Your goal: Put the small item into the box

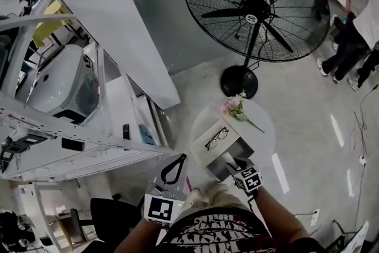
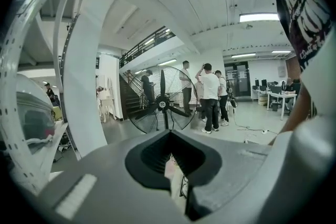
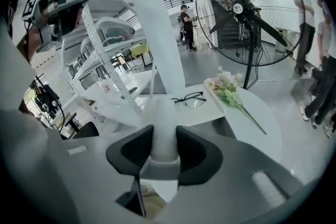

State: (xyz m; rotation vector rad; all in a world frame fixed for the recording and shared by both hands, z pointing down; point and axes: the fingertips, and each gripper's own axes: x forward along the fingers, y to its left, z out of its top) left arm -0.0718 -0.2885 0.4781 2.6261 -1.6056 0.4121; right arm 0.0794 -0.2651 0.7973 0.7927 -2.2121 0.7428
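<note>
A small white cylinder [image 3: 164,128] stands upright between the dark pads [image 3: 191,150] of my right gripper [image 3: 164,162], which is shut on it. In the head view, that gripper [image 1: 238,164] hangs over the open box [image 1: 216,170] at the near edge of a round white table [image 1: 263,133]. Part of the box's inside [image 3: 149,204] shows below the jaws. Black glasses [image 1: 216,138] lie on the box's white lid [image 1: 207,148]. My left gripper [image 1: 175,164] is held up to the left of the table, shut with nothing in it.
A bunch of pale flowers [image 1: 237,111] lies on the table's far side. Behind it stands a large black floor fan [image 1: 256,9]. White shelving [image 1: 71,133] is at the left. People [image 1: 355,26] stand at the far right.
</note>
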